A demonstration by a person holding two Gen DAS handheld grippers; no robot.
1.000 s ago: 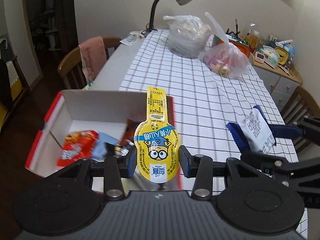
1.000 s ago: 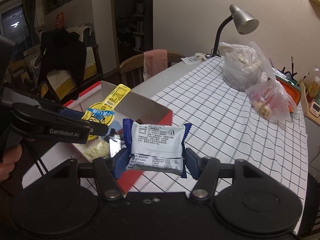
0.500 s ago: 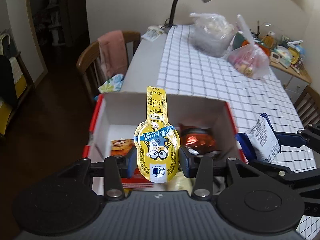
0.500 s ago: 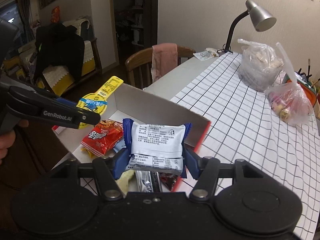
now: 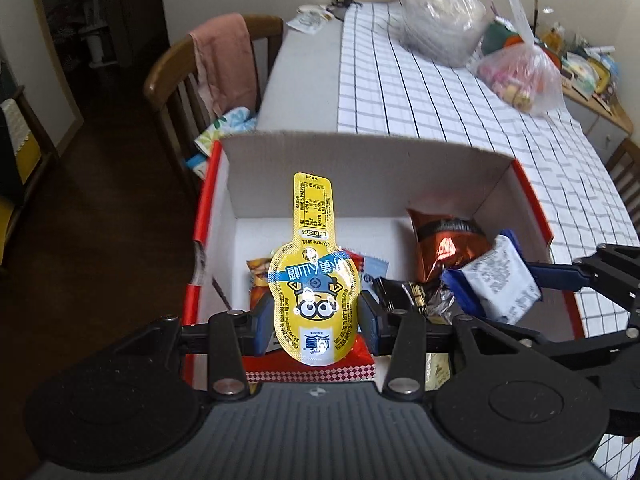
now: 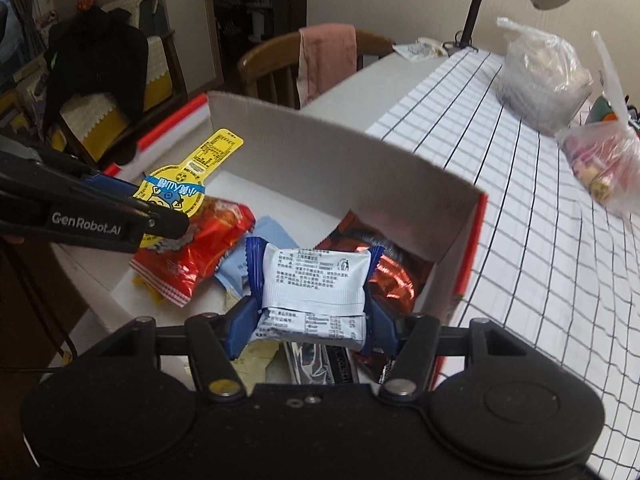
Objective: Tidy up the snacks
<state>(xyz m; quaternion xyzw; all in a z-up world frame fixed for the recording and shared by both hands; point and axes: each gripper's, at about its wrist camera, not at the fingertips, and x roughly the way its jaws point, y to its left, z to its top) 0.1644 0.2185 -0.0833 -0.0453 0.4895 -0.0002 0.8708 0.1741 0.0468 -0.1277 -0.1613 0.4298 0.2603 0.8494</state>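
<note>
Two snacks poised over an already crowded box

The left gripper (image 5: 316, 322) is clamped on a yellow pouch (image 5: 314, 300) standing up between its jaws, and the right gripper (image 6: 310, 318) pinches a blue-and-white packet (image 6: 314, 280) by its ends; both hang above the open cardboard box (image 5: 360, 168), with a red bag (image 6: 196, 248) and a foil pack (image 5: 444, 248) lying beyond the jaws. Released from here, either snack could land on the heap and slide, or the two close-set grippers could knock together
</note>
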